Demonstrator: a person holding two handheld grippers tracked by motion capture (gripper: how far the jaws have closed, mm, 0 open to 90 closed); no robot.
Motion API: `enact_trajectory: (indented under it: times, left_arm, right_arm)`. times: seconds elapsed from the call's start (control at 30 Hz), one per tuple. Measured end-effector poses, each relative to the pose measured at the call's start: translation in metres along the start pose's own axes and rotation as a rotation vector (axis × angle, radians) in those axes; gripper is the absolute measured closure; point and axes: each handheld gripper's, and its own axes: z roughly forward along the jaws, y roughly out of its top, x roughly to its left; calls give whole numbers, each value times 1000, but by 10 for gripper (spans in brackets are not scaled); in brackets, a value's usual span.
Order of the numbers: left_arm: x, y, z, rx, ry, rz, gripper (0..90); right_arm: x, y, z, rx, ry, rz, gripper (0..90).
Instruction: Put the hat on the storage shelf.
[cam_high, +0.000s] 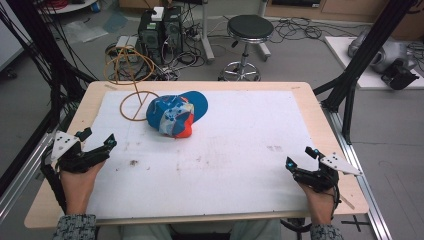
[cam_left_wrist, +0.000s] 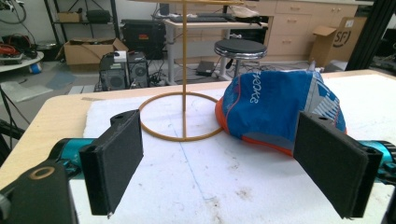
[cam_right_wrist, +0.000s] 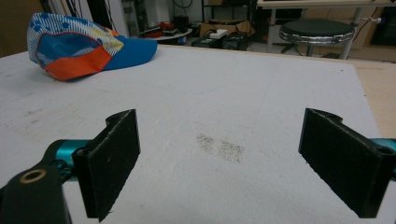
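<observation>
Blue, orange and white, the cap (cam_high: 175, 115) sits on the white mat (cam_high: 240, 150) toward the far left of the tabletop (cam_high: 310, 92), its brim pointing away to the far right and its crown bunched toward the near side. Its long axis runs on a slant, from near-left to far-right. Just beside it on the left stands a wire stand (cam_high: 135, 100), a ring flat on the mat with a thin post rising from it; the cap's edge lies close to that ring, and from here I cannot say whether they touch.

The left tongs (cam_high: 100, 140) rest at the near left edge, both pads spread wide with nothing between them. In the left gripper view the cap (cam_left_wrist: 280, 107) lies ahead and a little to the right, near, with bare mat in between. The right tongs (cam_high: 302, 157) rest at the near right edge, spread just as wide and empty. In the right gripper view the cap (cam_right_wrist: 84, 46) lies well off, ahead to the left.

The left hand is clearly the nearer. I judge a reach from it would go forward and inward, meeting the crown first.
</observation>
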Motion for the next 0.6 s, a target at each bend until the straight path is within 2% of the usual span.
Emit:
enact_trajectory:
  times: [0.27, 0.6]
  left_arm:
    - [-2, 1, -1, 1, 0, 5, 169]
    - [-13, 3, 6, 3, -34, 27, 174]
  right_arm:
    - [-1, 0, -1, -1, 2, 2, 117]
    - [-1, -1, -1, 4, 6, 9, 117]
